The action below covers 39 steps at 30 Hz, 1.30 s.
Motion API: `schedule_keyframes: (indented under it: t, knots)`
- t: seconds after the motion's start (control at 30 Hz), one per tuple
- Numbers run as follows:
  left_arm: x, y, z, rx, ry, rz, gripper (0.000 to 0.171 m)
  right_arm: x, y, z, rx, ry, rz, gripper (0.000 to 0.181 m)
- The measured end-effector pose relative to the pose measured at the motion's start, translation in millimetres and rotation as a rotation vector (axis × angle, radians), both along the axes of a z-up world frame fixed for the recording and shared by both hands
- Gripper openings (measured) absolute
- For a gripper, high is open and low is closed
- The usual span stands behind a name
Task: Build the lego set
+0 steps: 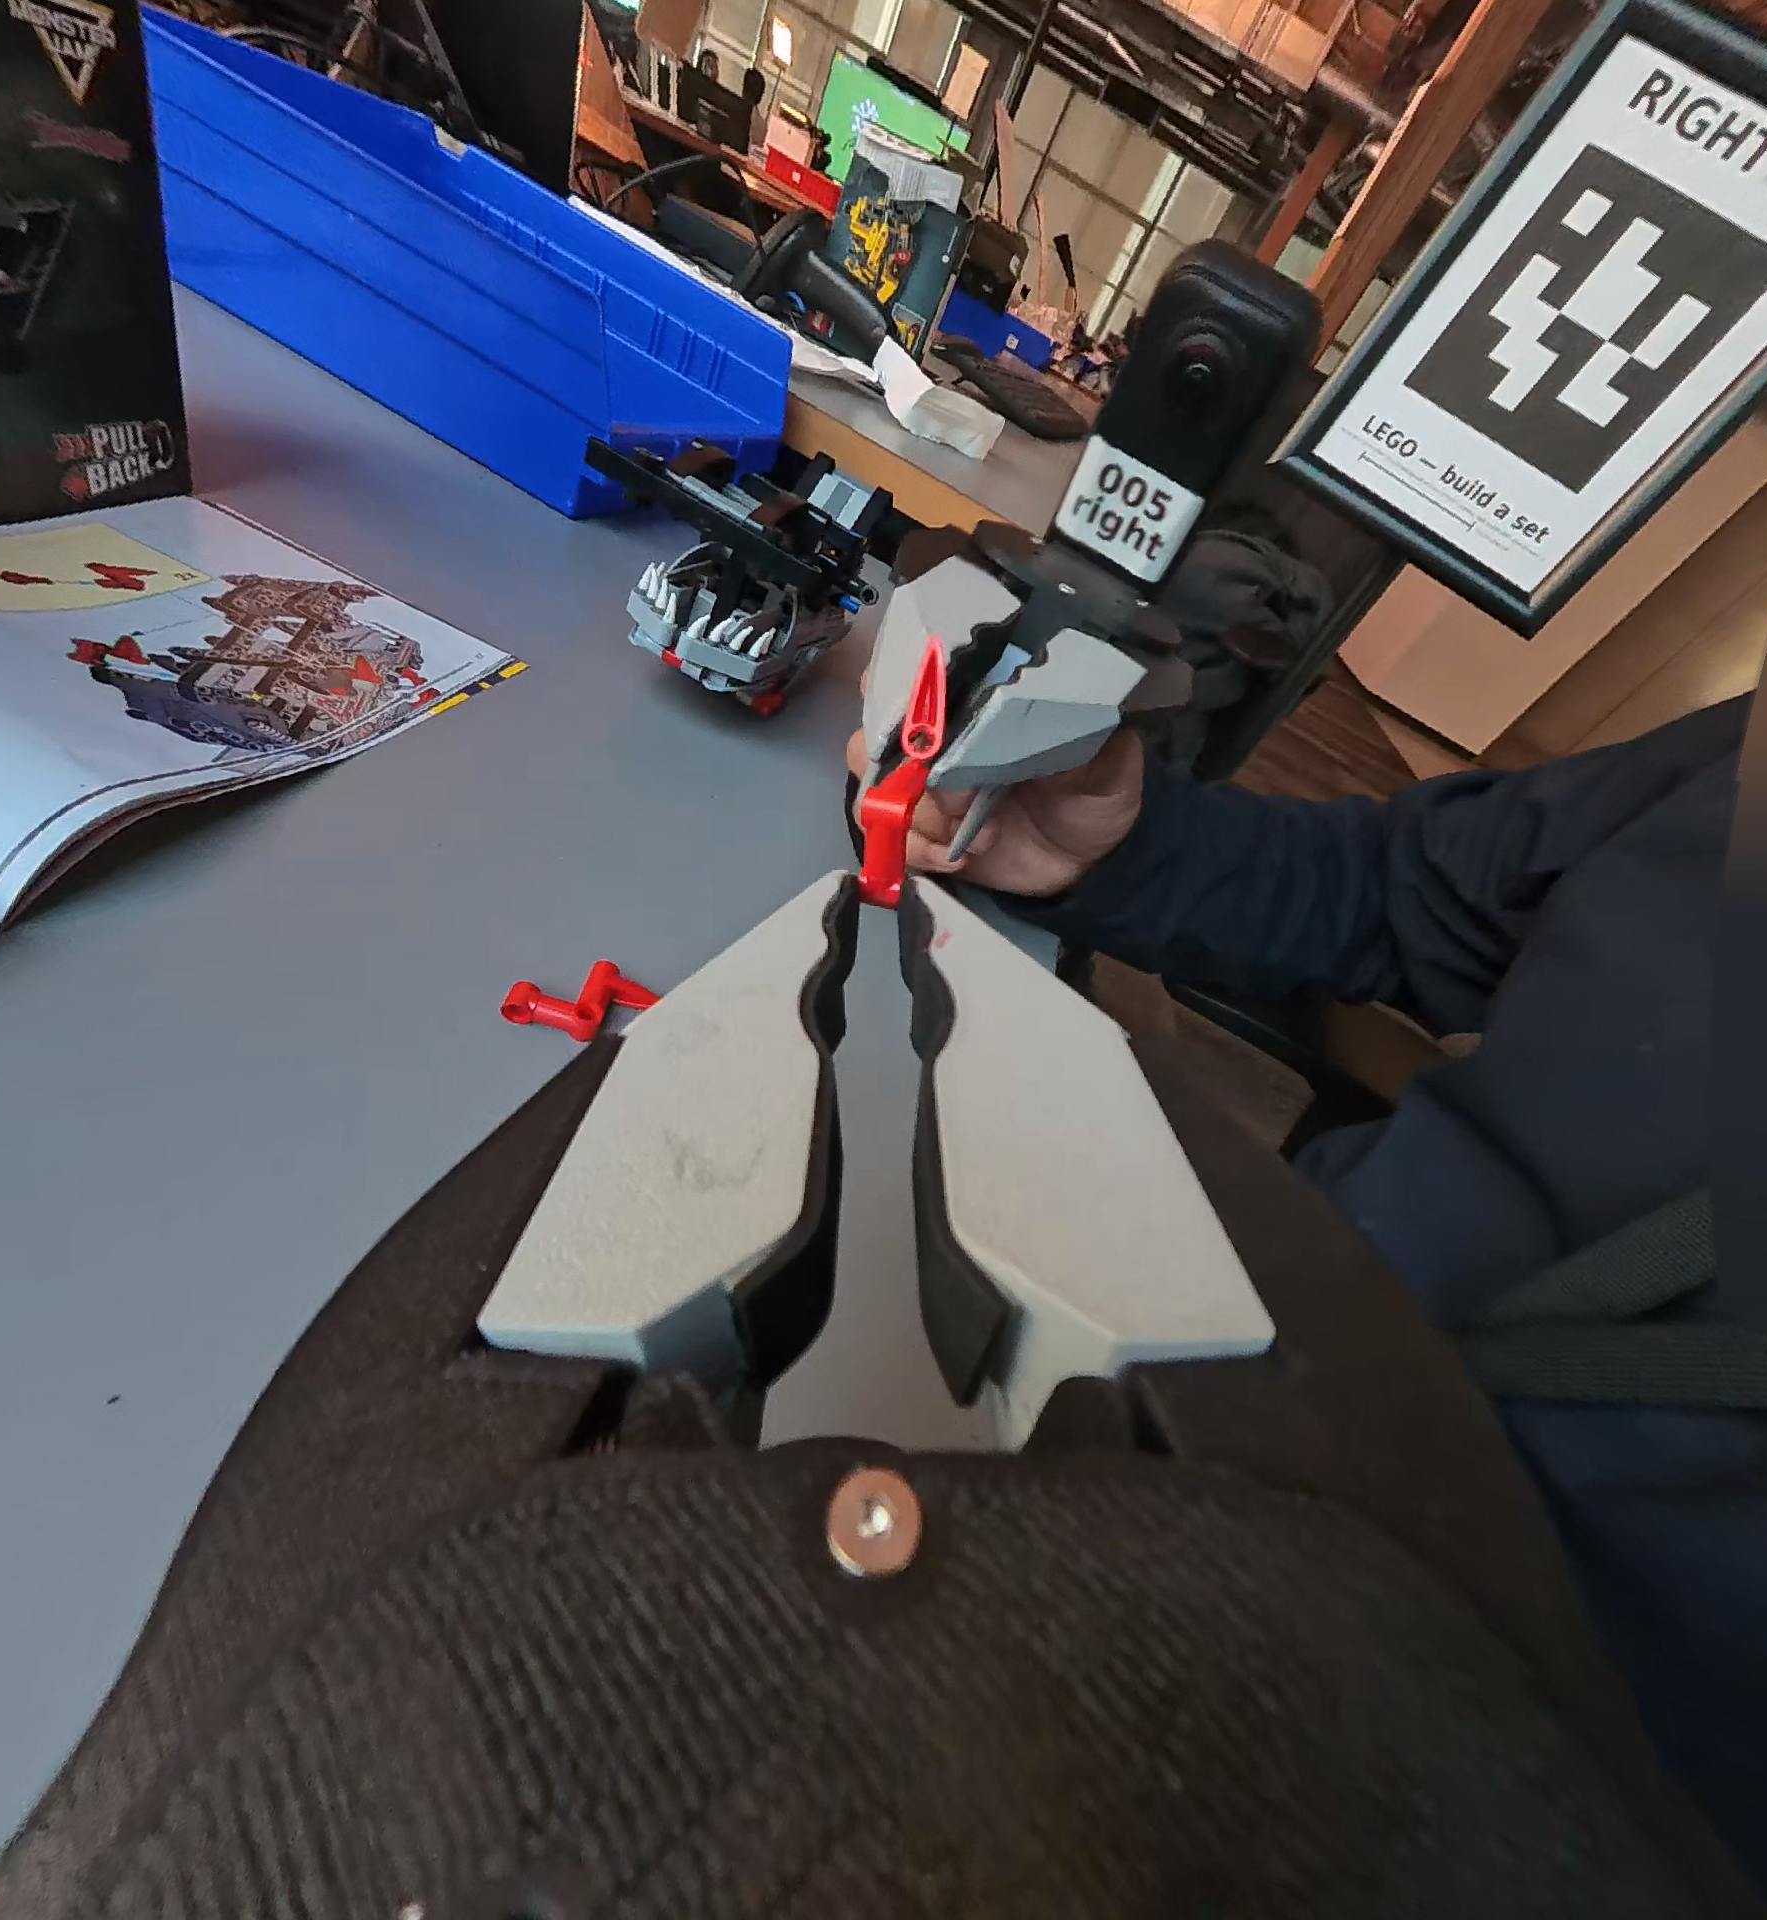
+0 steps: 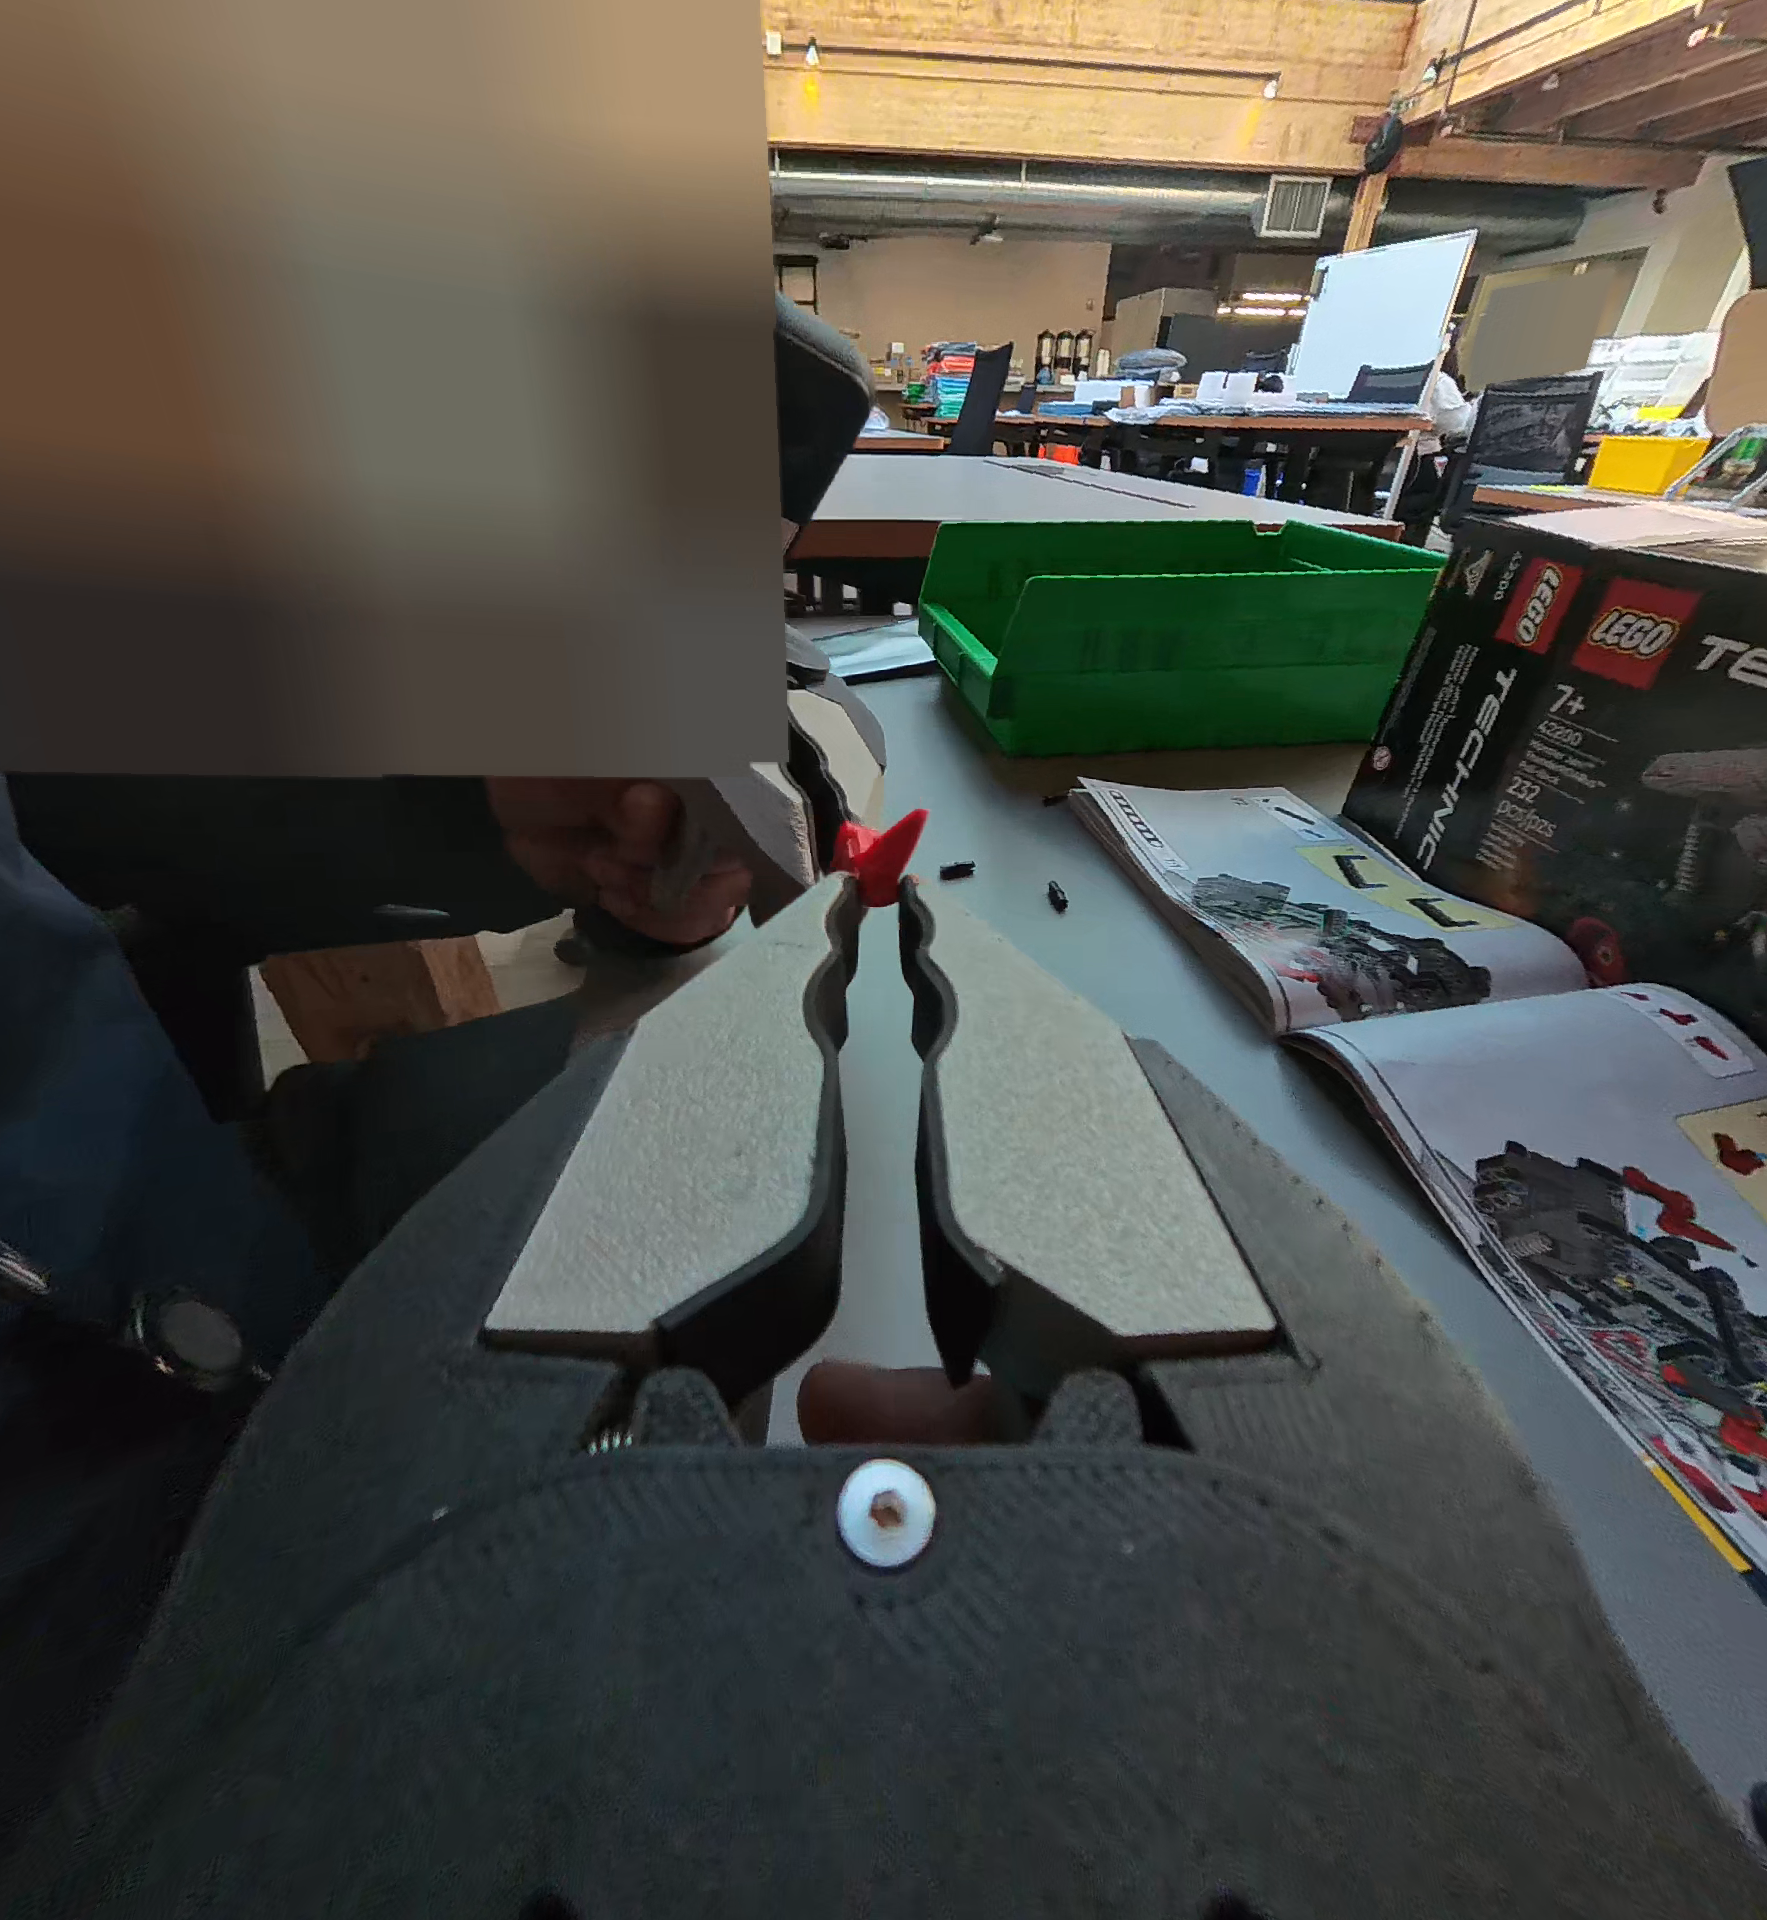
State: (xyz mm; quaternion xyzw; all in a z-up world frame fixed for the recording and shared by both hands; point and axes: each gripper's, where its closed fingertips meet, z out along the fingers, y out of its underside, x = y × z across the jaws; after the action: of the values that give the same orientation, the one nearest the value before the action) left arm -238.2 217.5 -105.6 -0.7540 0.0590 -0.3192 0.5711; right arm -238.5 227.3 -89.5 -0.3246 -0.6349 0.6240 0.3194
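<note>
My left gripper (image 1: pixel 879 896) is shut on a red angled connector (image 1: pixel 884 831) and holds it above the grey table (image 1: pixel 339 1039). My right gripper (image 1: pixel 915 753) faces it, shut on a red pointed spike piece (image 1: pixel 926 694). The two red pieces touch end to end. In the right wrist view my right gripper (image 2: pixel 879 896) pinches the red spike piece (image 2: pixel 887 850), with a left finger (image 2: pixel 765 831) just behind it. A second red connector (image 1: pixel 578 1003) lies on the table left of my left fingers. The part-built model with white teeth (image 1: pixel 744 597) sits beyond.
An open instruction booklet (image 1: pixel 183 675) (image 2: pixel 1378 935) lies on the table by the set's box (image 2: pixel 1637 748). A blue bin (image 1: pixel 463 291) and a green bin (image 2: pixel 1170 634) stand at the far edges. Two small black pins (image 2: pixel 957 871) lie loose. A framed sign (image 1: pixel 1585 312) stands behind. Left and right tips are no more than a few centimetres apart.
</note>
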Motion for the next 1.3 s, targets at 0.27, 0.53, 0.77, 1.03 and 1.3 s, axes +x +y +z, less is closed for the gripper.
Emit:
schedule_keyframes:
  t: [0.27,0.53,0.77,1.03,1.3]
  knots:
    - [-6,2,-6,-0.014,0.024,0.028,0.005,1,4,-9,0.064,-0.041,0.004,0.003]
    - [-6,3,-13,-0.034,0.078,0.021,0.005,-1,2,-29,0.230,-0.116,-0.004,0.003]
    - [-6,4,-22,-0.071,0.164,0.041,0.005,-3,5,-33,0.252,-0.124,-0.022,0.003]
    - [-10,5,-31,-0.123,0.213,0.061,0.005,-6,5,-43,0.397,-0.142,-0.048,0.003]
    - [-10,5,-37,-0.139,0.279,0.062,0.005,-8,7,-47,0.403,-0.152,-0.050,0.003]
